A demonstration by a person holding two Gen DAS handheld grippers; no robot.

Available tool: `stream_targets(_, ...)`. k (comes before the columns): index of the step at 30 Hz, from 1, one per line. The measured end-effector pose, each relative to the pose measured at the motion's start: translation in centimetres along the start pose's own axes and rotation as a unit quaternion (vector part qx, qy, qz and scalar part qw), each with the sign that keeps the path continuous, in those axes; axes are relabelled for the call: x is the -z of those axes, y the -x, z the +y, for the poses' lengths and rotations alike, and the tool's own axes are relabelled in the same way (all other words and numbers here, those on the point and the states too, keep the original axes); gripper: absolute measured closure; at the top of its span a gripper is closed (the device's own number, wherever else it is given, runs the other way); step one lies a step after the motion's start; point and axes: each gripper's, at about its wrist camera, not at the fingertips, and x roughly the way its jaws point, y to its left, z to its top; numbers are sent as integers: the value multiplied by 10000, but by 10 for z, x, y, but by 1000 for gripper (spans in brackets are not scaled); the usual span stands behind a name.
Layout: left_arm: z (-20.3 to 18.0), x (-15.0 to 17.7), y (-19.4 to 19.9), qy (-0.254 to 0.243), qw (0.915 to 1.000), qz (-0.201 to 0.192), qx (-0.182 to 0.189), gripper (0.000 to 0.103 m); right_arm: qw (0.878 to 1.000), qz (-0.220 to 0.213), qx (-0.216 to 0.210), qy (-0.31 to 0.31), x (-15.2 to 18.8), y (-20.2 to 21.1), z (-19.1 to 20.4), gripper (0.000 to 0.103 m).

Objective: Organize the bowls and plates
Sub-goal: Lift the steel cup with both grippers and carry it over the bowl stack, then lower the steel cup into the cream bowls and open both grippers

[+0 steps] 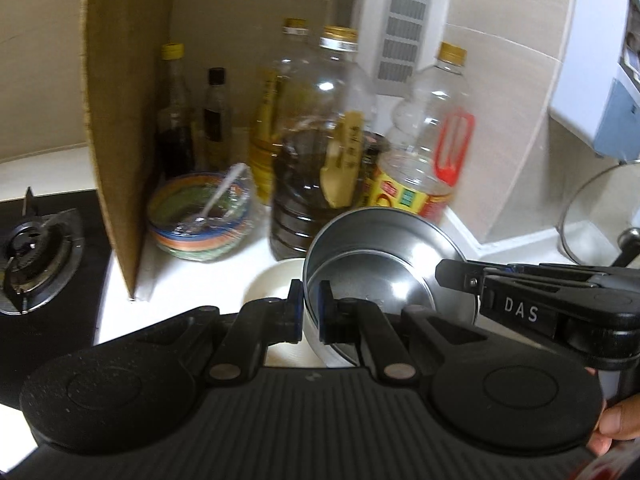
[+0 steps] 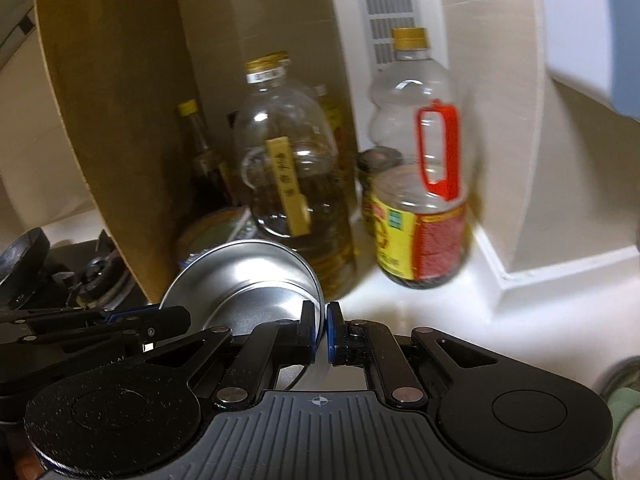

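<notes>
The steel bowl (image 1: 376, 256) is gripped by its rim on two sides, clenched between the pads of the left tool (image 1: 307, 308) and of the right tool (image 2: 320, 330). It is held tilted above the white counter (image 1: 192, 284), in front of the oil bottles (image 1: 316, 152) and over a white dish (image 1: 272, 284).

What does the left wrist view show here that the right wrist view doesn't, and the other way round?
Only the left wrist view shows the white dish under the steel bowl, the spoon in the striped bowl, and a glass lid at right.

Only the right wrist view shows the counter's inner corner beside the red-handled bottle.

Both show the left gripper and right gripper each clamped on the steel bowl's rim, plus the cardboard panel and stove burner.
</notes>
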Motion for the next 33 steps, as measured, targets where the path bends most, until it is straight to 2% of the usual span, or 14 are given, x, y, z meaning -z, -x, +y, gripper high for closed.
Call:
stream_targets(13, 31, -3, -12, 189, 9997, 86, -147, 98, 9997, 121, -107, 174, -5, -31, 25, 98)
stream_targets(33, 38, 6, -38, 261, 9987, 428, -120, 98, 9988, 466, -101, 137, 3, -57, 18, 98)
